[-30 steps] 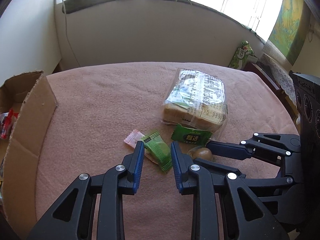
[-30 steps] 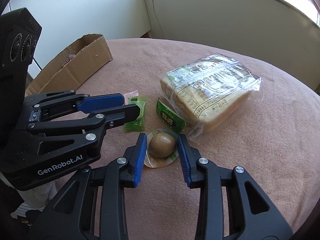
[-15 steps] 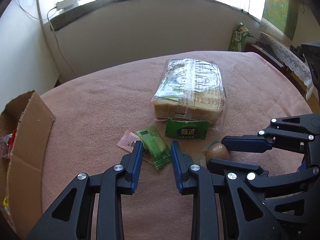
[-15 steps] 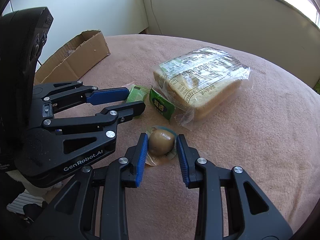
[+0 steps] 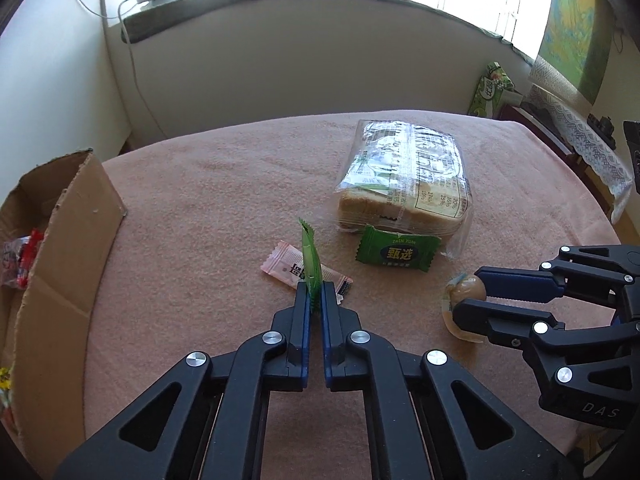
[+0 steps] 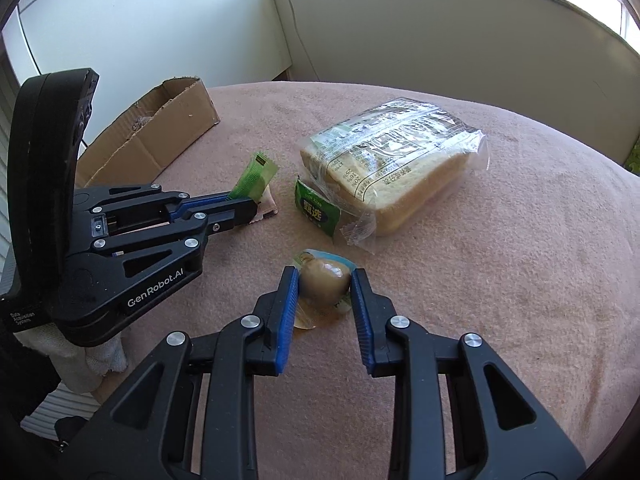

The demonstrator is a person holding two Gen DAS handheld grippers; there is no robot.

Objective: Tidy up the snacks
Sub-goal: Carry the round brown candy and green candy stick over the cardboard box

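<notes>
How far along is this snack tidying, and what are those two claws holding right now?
Some wrapped snacks already lie in the cardboard box. In hand: the left claw, whose jaws have just been closing, pinches a light green snack packet, and the right claw grips a wrapped brown egg. Still on the pink cloth: the bagged sliced bread, a dark green candy packet and a pink sachet.

Bread bag (image 5: 404, 184) lies behind the wrapped candy (image 5: 398, 253); box (image 5: 60, 240) far left.

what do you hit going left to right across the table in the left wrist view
cardboard box → pink sachet → light green packet pinched in the left gripper → dark green candy → wrapped egg in the right gripper
</notes>
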